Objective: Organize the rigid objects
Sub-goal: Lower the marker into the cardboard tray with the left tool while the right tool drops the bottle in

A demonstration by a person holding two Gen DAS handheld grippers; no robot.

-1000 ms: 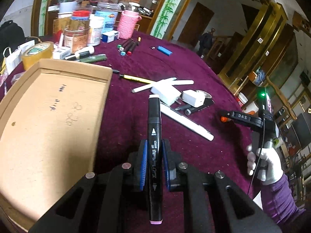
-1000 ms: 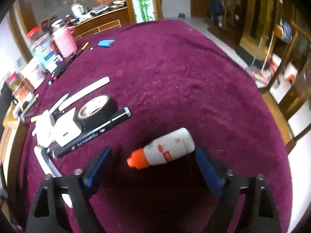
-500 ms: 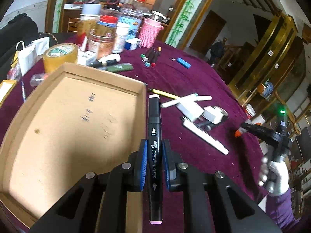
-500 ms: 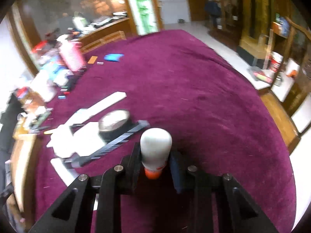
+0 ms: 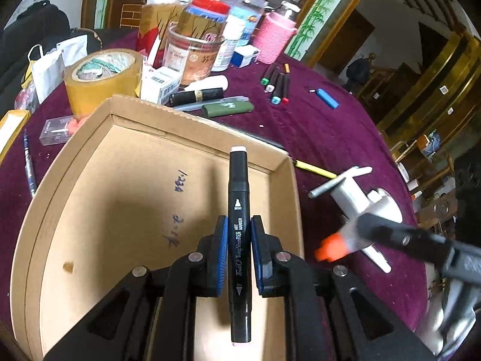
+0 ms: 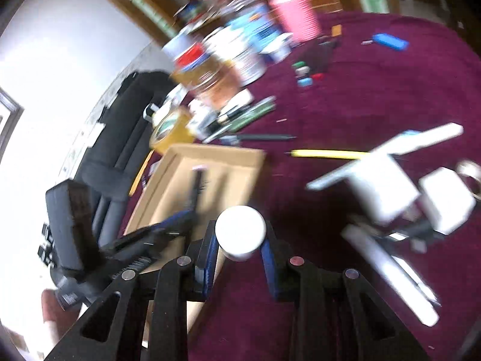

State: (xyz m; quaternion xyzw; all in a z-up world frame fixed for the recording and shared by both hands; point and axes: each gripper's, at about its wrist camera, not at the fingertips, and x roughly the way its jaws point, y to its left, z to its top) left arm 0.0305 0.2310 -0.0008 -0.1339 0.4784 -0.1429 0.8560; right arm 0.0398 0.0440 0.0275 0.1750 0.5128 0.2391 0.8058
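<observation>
My left gripper is shut on a black art marker and holds it above the right half of an open cardboard box. My right gripper is shut on a white bottle with an orange cap, base toward the camera. In the left wrist view the right gripper reaches in from the right, just beside the box's right wall. In the blurred right wrist view the box lies ahead to the left, with the left gripper and marker over it.
Purple tablecloth. Behind the box: tape roll, jars, pink cup, several markers, blue lighter, yellow pencil. Right of the box: white chargers and pens.
The left gripper carried the marker left, over the box. The right gripper closed on the bottle, lifted it and swung left toward the box.
</observation>
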